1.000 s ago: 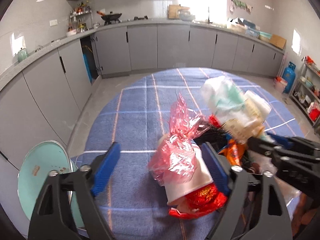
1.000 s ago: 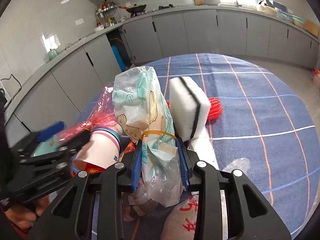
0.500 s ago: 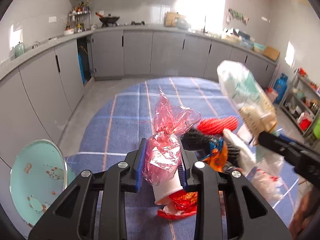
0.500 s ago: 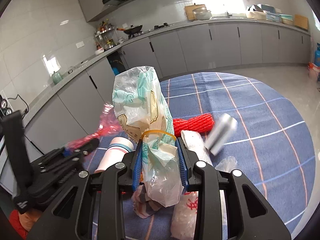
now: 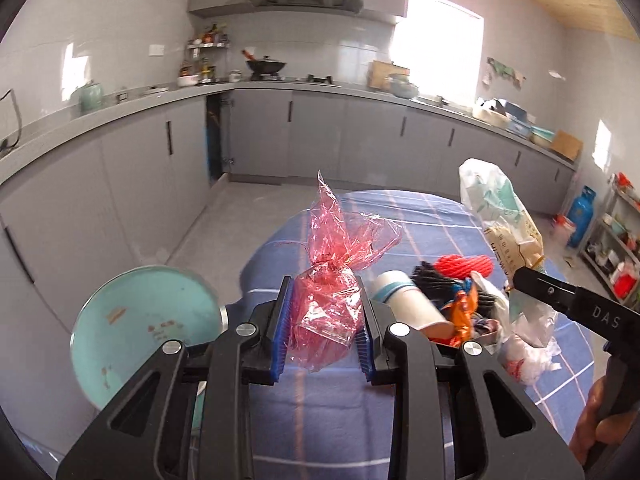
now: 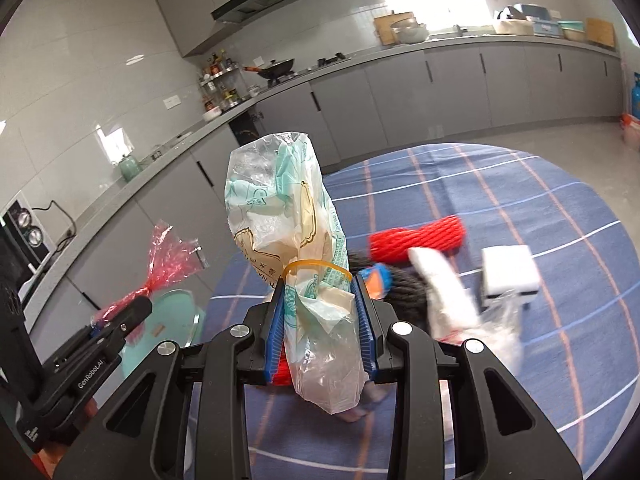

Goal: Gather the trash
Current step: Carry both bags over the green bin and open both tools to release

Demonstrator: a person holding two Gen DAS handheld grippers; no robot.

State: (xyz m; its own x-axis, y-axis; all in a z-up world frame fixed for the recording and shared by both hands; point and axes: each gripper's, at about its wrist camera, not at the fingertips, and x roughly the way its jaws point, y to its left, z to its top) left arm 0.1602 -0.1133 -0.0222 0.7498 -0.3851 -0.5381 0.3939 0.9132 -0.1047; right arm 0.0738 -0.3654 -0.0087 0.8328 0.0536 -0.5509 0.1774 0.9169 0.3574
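My left gripper (image 5: 323,330) is shut on a crinkled pink cellophane wrapper (image 5: 334,276) and holds it above the blue checked tablecloth (image 5: 420,216). My right gripper (image 6: 320,326) is shut on a clear and teal printed plastic bag (image 6: 286,220) tied with a yellow band. That bag (image 5: 500,216) also shows at the right of the left wrist view. On the cloth lies a heap of trash: a white paper cup (image 5: 408,306), a red foam net (image 6: 420,238), an orange packet (image 5: 464,308), black fibres and white wrappers (image 6: 444,292).
A pale teal round lid or bin top (image 5: 148,328) stands off the table's left edge. A white sponge block (image 6: 510,270) lies right of the heap. Grey kitchen cabinets (image 5: 312,136) line the far walls, and a blue gas bottle (image 5: 582,216) stands at right.
My left gripper closed on the pink wrapper and lifted it off the paper cup. The right gripper rose with its bag. The white sponge dropped from beside the bag onto the cloth.
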